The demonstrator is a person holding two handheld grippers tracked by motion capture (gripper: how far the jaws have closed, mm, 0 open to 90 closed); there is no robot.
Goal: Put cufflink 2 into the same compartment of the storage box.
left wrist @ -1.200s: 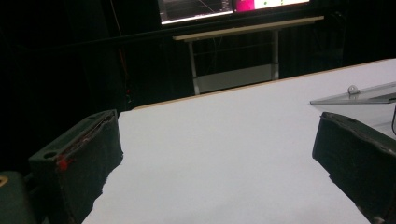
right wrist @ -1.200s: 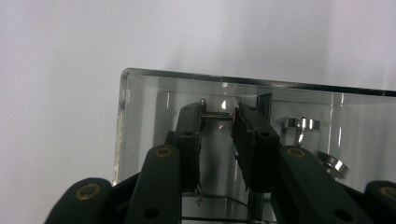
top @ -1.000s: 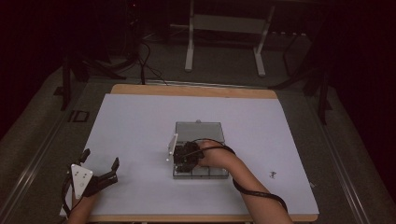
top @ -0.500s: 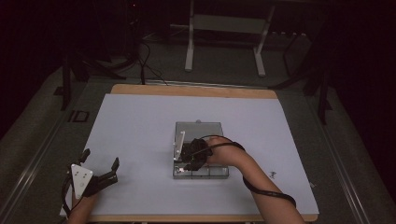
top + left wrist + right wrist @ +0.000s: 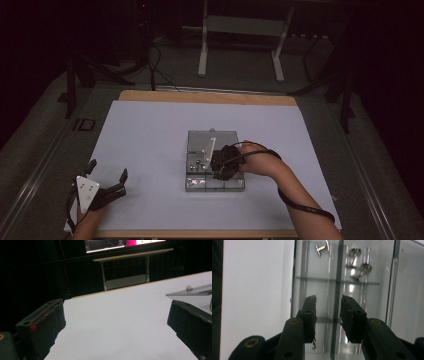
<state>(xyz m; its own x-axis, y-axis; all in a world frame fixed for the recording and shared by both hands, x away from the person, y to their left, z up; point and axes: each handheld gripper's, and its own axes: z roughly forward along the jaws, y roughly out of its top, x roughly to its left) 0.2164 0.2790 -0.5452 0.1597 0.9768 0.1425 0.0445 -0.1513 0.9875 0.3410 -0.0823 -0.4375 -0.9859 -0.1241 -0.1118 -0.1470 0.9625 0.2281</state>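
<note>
A clear compartment box [image 5: 191,176] sits at the middle of the white table. Its clear lid [image 5: 208,149] stands raised on edge over the box. My right gripper [image 5: 216,164] hovers over the box right beside the lid, pointing left. In the right gripper view its jaws [image 5: 328,300] stand a little apart, and a thin dark edge [image 5: 336,285] of the clear plastic runs up between them without either pad pressing on it. Small metal pieces [image 5: 354,258] lie in the far compartments. My left gripper [image 5: 108,170] rests open near the front left corner, its jaws [image 5: 116,315] wide with nothing between them.
The white sheet [image 5: 150,130] covers a wooden tabletop [image 5: 210,97]. In the left gripper view the lid's pane with a small knob [image 5: 189,287] shows at the right. A metal stand [image 5: 240,25] and cables sit on the dark floor beyond the table.
The right hand has moved right and up, and the lid has swung with it from leaning left to more upright. The left gripper has stayed put.
</note>
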